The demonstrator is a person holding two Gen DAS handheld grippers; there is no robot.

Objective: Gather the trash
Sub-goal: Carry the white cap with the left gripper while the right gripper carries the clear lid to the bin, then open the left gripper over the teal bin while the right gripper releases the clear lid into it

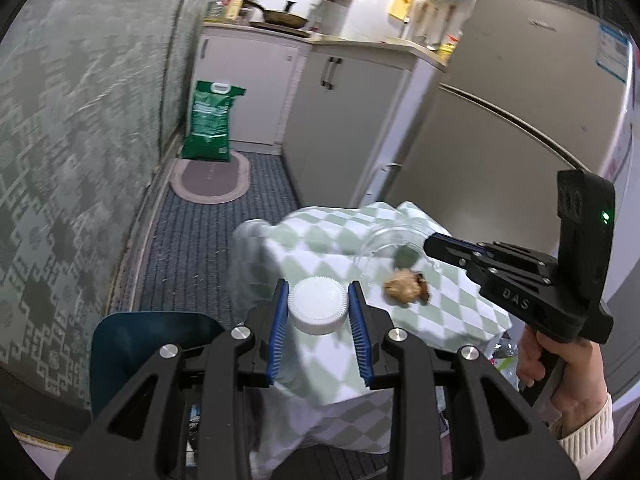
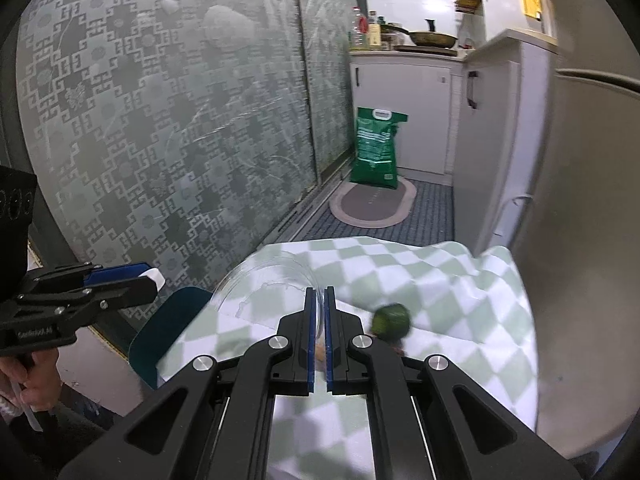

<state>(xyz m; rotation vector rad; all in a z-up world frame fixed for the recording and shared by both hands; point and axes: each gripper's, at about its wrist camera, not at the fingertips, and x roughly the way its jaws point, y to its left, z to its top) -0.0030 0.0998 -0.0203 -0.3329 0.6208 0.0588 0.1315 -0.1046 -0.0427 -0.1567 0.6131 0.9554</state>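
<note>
Over a small surface draped in a green-and-white checked cloth (image 1: 340,240), both grippers work side by side. At the near edge of that cloth the left gripper (image 1: 319,312) has its blue pads (image 1: 280,320) pressed against either side of a ribbed white lid (image 1: 319,309), held flat between the fingers. To its right, the right gripper (image 2: 319,340) is nearly closed — its jaws pinch the thin rim of a clear plastic container (image 2: 268,280), which tilts over the cloth with its mouth toward the left gripper. Inside or just below the container sit two scraps: a crumpled brownish lump (image 1: 405,286) and a small dark green ball (image 2: 391,320); motion blur makes it unclear whether they touch the plastic or the cloth. A person's hand (image 1: 560,368) in a cream sleeve grips the right gripper's handle. Beyond the cloth, a green sack (image 1: 210,120) stands on an oval mat (image 1: 212,178) beside white cabinets (image 1: 340,120), with a frying pan (image 1: 284,18) on the counter above.
</note>
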